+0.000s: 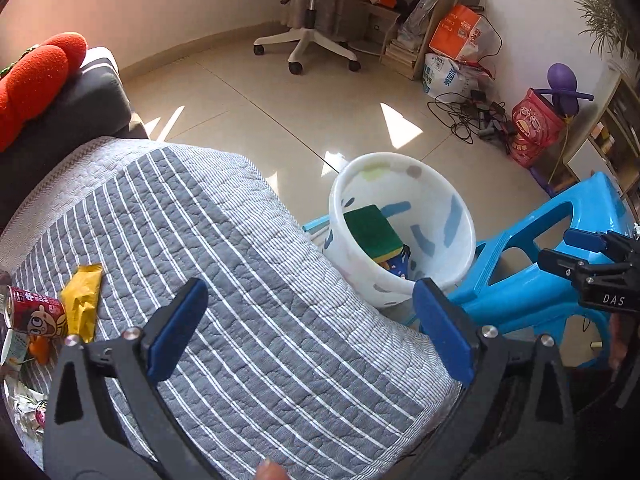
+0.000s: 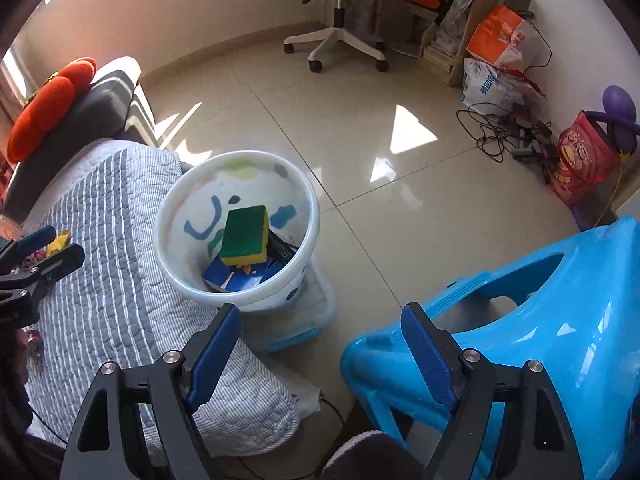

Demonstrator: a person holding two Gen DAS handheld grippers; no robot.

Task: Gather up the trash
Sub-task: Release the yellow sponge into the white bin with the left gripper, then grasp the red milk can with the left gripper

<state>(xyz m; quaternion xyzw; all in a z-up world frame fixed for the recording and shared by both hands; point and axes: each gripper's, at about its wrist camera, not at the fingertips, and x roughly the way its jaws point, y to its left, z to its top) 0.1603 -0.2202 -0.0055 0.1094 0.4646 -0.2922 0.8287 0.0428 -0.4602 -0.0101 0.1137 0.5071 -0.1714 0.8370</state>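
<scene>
- The left gripper (image 1: 308,332) hangs over the quilted striped cover (image 1: 248,280) with its fingers (image 1: 178,330) spread wide and nothing between them.
- The right gripper (image 2: 320,354) is also spread and empty; between its fingers only floor and the edge of the blue plastic stool (image 2: 520,320) show.
- The remaining trash lies on the cover at about 9 o'clock from the left fingers: a yellow wrapper (image 1: 82,300), its long axis running roughly from 12 to 6 o'clock, and just beside it a red drink can (image 1: 36,312) lying on its side.
- More crumpled paper (image 1: 24,408) sits at about 8 o'clock.
- The left hand is clearly the nearer one; I judge it should swing towards 9 o'clock and close across the short side of the wrapper.
- The white bin (image 1: 400,232) stands at 1 o'clock from the left fingers, already holding a green and yellow sponge (image 1: 374,232).
- The right wrist view looks deeper into the bin (image 2: 236,232) and shows blue packaging (image 2: 236,278) under the sponge (image 2: 244,234), but of the wrapper (image 2: 60,238) only a small yellow corner behind the left gripper (image 2: 40,256).
</scene>
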